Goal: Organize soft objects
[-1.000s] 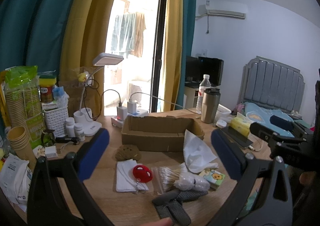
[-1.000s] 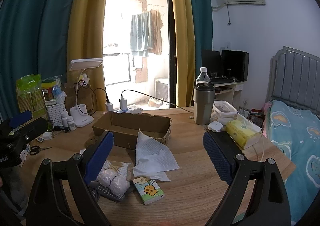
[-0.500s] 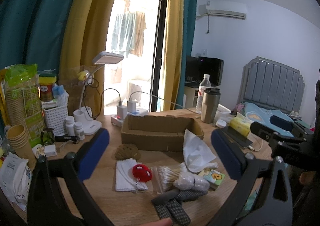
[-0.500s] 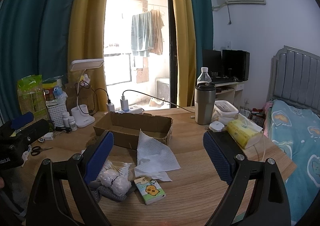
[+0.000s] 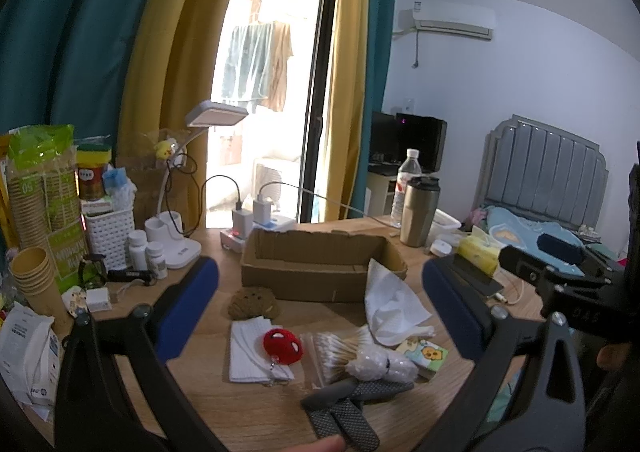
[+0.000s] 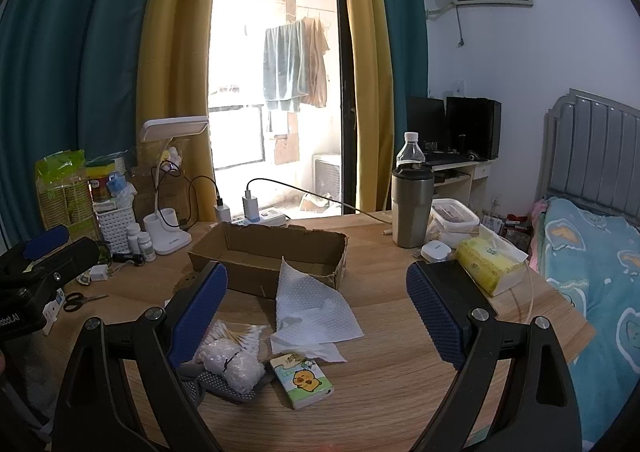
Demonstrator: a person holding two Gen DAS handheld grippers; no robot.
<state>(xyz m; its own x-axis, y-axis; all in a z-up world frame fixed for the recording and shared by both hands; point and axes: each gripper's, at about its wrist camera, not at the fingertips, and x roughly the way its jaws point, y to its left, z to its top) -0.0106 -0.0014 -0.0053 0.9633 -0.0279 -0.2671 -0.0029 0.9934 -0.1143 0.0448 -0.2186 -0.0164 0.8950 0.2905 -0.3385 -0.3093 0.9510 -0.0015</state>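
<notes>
The left tool (image 5: 320, 310) hangs above the worktop (image 5: 400, 412) with its blue-padded fingers spread wide and nothing between them. Straight ahead of it, between the pads, sits an open cardboard box (image 5: 320, 266). Just short of the box lie the soft things: a brown sponge (image 5: 253, 303) touching the box's near wall, a folded white cloth (image 5: 250, 352) with a red plush ball (image 5: 281, 346) on its right edge, a bag of cotton swabs (image 5: 332, 348), a white wad of wrapped cotton (image 5: 380, 364) resting on grey gloves (image 5: 348, 408), and a crumpled paper towel (image 5: 392, 304) leaning against the box's right corner.

The right tool (image 6: 316, 316) is also fully open and holds nothing. Between its fingers lie the paper towel (image 6: 312, 312) and a small tissue pack (image 6: 302, 378) (yellow chick on the cover), with the cotton wad (image 6: 236, 364) and swabs (image 6: 236, 334) just beside its left pad. The box (image 6: 272, 256) is beyond them, and a yellow tissue pack (image 6: 486, 266) sits past its right finger.
</notes>
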